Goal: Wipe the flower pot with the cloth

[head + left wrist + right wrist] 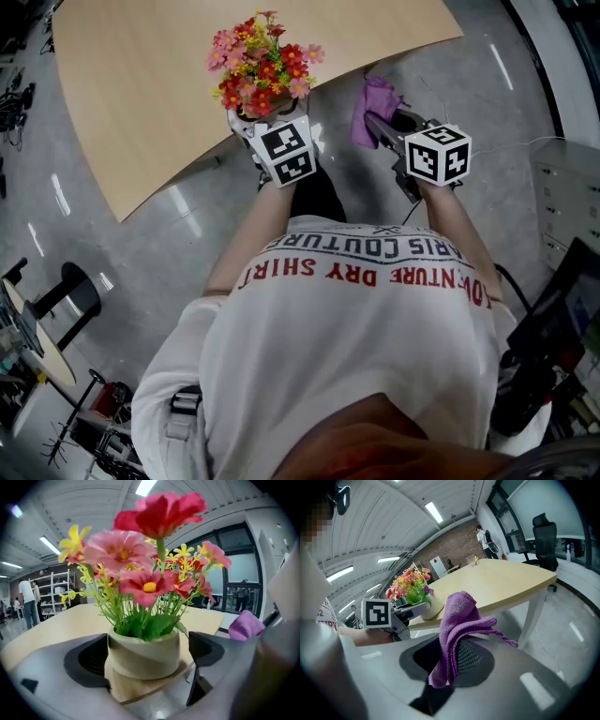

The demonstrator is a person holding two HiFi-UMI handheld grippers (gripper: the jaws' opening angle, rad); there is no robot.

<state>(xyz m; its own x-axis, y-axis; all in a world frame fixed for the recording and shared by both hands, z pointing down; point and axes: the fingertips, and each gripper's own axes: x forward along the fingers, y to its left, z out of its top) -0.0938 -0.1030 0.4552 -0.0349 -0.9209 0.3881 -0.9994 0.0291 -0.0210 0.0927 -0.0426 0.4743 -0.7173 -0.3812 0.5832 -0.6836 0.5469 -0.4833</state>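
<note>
A glossy grey floor (178, 234) fills most of the head view. On it stands a light wooden table with a curved near edge (141, 94). A person in a white printed T-shirt (356, 328) stands at the near side of the table, both forearms stretched towards it.

A pale, round ceramic flower pot (143, 656) sits on the table right at the near edge. It is filled with red, pink and yellow artificial flowers (261, 66) on green stems.

The left gripper (251, 127), which carries a cube with square markers, reaches the pot from the near side. Its jaws are spread wide with the pot standing between them. The left gripper view shows a gap between the pot and the right-hand pad; on the left side the pad is close to the pot wall, and contact cannot be judged.

The right gripper (443, 663) is to the right of the pot, off the table edge and over the floor. Its jaws are pinched on a purple terry cloth (457, 616), which stands up in folds above them. The cloth is near the pot but apart from it.
</note>
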